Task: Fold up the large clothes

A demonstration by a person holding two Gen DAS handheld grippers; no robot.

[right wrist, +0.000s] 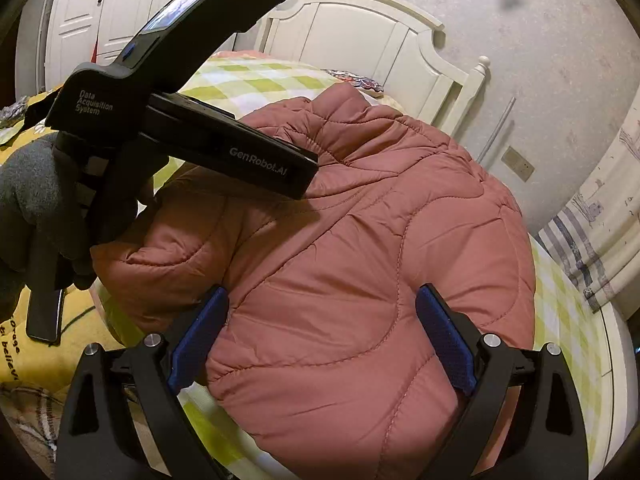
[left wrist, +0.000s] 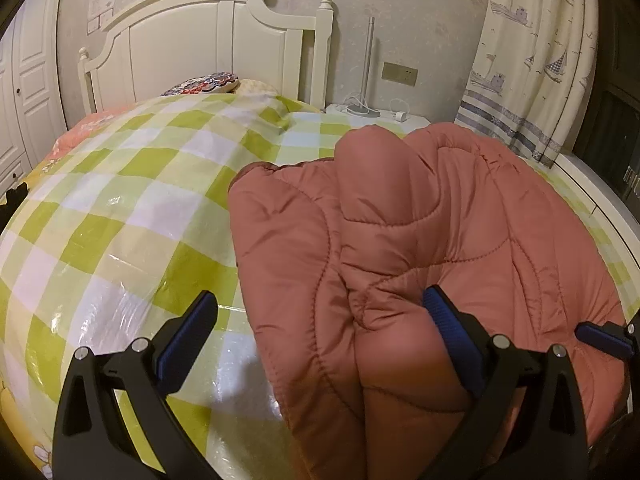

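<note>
Now your pink quilted jacket (left wrist: 420, 240) lies bundled on the right side of the bed (left wrist: 120, 200), on the green-checked cover, its puffy folds heaped rather than flat. Your left hand-held gripper (left wrist: 320, 328) is spread wide, its right finger resting against the near folds and its left finger over bare cover; it pinches nothing. Your right hand-held gripper (right wrist: 320, 332) is likewise spread, straddling the near bulge of the jacket without closing on it. The fold looks partway done, so this reads as a pause between grasps. Next you probably need to pick an edge, close on it on both sides, and carry it across evenly, since the padding will likely spring back.
</note>
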